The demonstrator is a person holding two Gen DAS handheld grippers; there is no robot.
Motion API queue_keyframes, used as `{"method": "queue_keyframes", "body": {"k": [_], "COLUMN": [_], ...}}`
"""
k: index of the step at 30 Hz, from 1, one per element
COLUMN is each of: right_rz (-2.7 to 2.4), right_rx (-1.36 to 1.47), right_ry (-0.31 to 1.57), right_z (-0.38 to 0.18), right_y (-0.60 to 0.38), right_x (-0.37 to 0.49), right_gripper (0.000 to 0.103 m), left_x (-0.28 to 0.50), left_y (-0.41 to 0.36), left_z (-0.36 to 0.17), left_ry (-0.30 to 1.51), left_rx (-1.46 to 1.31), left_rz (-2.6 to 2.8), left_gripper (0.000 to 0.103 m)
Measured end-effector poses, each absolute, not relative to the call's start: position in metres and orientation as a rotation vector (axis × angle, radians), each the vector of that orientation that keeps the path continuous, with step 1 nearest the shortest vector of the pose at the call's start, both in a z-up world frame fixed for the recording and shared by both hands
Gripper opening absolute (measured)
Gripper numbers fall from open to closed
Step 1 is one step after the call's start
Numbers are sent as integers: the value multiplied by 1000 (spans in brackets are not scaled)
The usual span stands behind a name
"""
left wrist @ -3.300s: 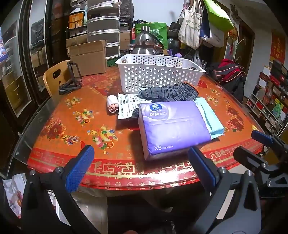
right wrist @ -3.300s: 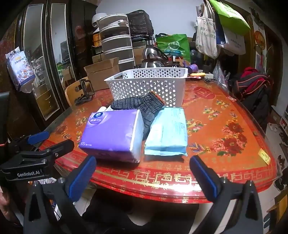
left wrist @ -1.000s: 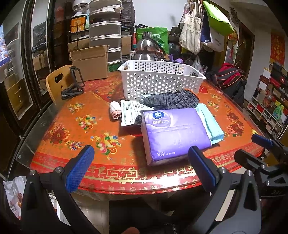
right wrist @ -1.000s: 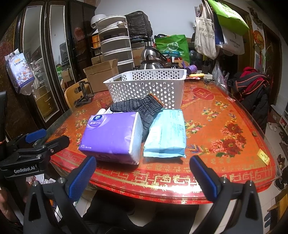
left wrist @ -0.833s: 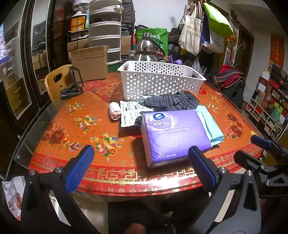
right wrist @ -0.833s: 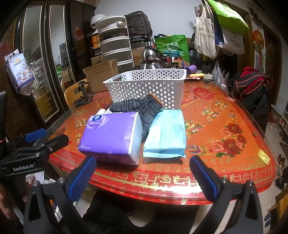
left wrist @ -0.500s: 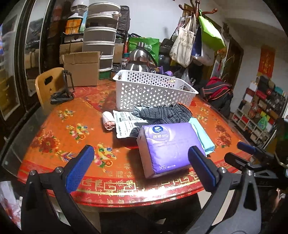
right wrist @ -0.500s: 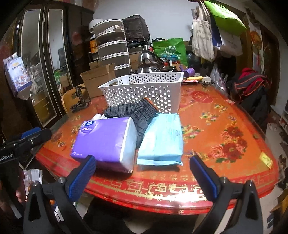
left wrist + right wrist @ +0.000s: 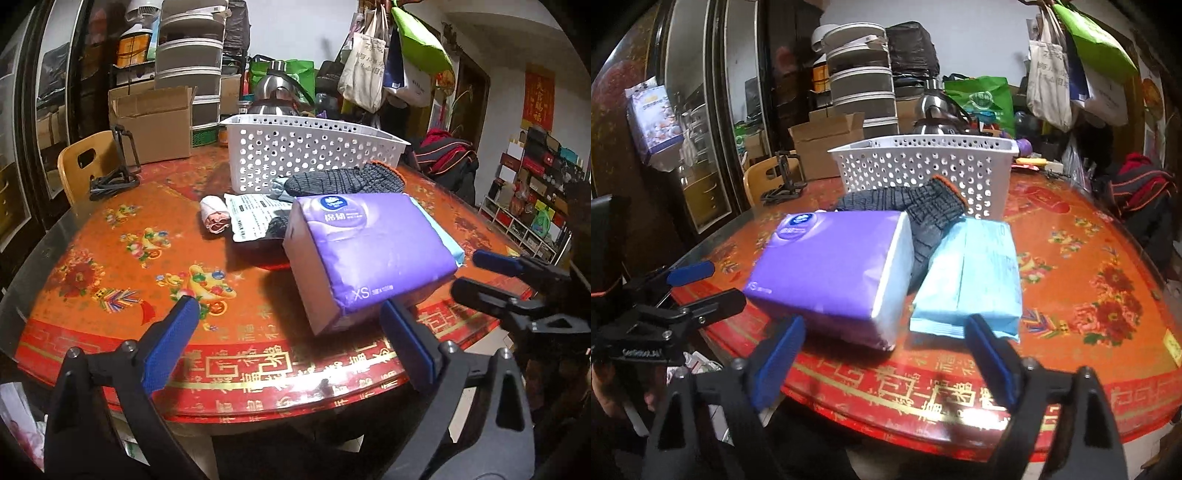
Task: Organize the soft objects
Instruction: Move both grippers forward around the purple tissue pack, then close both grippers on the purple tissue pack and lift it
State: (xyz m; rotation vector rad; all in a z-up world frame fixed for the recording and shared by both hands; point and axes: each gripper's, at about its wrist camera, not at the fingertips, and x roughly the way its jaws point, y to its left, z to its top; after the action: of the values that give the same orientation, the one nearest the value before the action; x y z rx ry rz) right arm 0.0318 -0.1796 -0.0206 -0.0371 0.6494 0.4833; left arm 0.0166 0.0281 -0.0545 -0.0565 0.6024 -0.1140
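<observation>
Both the left gripper (image 9: 291,339) and right gripper (image 9: 882,354) are empty, jaws closing. The purple tissue pack (image 9: 365,251) sits just ahead of both, basket (image 9: 310,155) beyond. If they narrow further, I reckon they'll shove that wide pack instead of straddling it.

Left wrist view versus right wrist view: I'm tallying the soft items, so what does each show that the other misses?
Only the left wrist view shows the pink roll and the printed packet behind the purple tissue pack. Only the right shows the light blue pack's full top. Both show the tissue pack, grey knit item and white basket.
</observation>
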Motion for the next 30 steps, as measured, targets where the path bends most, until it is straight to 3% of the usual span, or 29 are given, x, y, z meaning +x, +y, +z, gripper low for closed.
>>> {"method": "queue_keyframes", "body": {"k": [4, 6, 8, 13, 17, 30], "right_rz": [516, 531, 538, 549, 584, 608], "right_rx": [-46, -74, -107, -119, -109, -89], "right_ry": [636, 621, 613, 595, 597, 600], "right_z": [-29, -31, -33, -34, -35, -34], "right_y": [-172, -165, -158, -152, -150, -158], "right_x": [33, 35, 37, 37, 36, 38], "right_gripper": [82, 76, 69, 66, 56, 41], "left_x": [21, 24, 29, 32, 37, 42], "left_y": [20, 16, 14, 8, 2, 11], "left_z": [-61, -65, -69, -74, -77, -74], "left_ry": [600, 595, 599, 583, 591, 589], "left_rx": [-35, -24, -27, -22, -29, -78], "left_rz": [-152, -164, -178, -208, -271, -333], "left_gripper": [88, 79, 75, 73, 50, 41]}}
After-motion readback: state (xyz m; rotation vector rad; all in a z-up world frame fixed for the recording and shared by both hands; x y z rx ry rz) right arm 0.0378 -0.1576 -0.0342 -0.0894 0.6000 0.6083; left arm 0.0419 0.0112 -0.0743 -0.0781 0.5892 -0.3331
